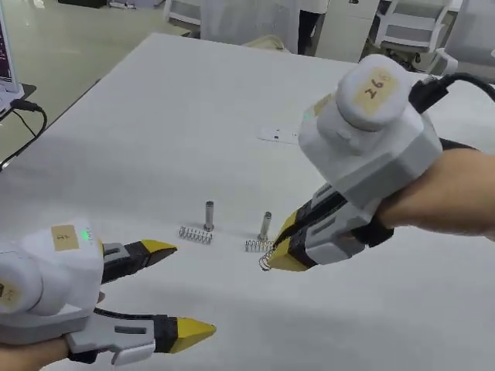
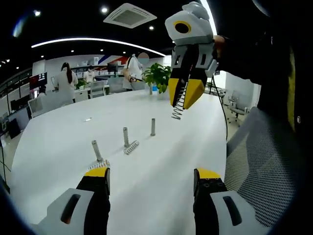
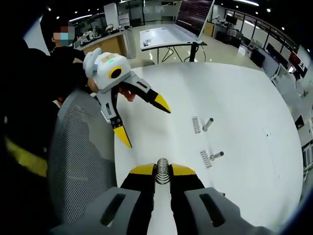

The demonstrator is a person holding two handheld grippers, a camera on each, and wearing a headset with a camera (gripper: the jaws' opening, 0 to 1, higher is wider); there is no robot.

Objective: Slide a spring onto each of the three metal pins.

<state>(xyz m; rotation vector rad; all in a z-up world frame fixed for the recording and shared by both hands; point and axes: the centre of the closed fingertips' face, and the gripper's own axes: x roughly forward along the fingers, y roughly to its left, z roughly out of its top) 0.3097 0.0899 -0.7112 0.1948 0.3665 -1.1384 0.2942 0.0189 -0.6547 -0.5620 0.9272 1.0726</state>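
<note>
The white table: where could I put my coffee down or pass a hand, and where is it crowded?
The table lies bare on the wide stretch beyond the pins, out to its far edge, and in front of the open left gripper. It is crowded around the pins and loose springs, where the right gripper holds a spring.

In the head view, most of the spring [image 1: 265, 261] clamped in the right gripper [image 1: 287, 260] is covered by its jaws. In the left gripper view, a second spring [image 2: 102, 163] beside the nearest pin [image 2: 96, 150] is partly hidden behind a fingertip [image 2: 98, 173] of the left gripper [image 2: 152, 173].
</note>
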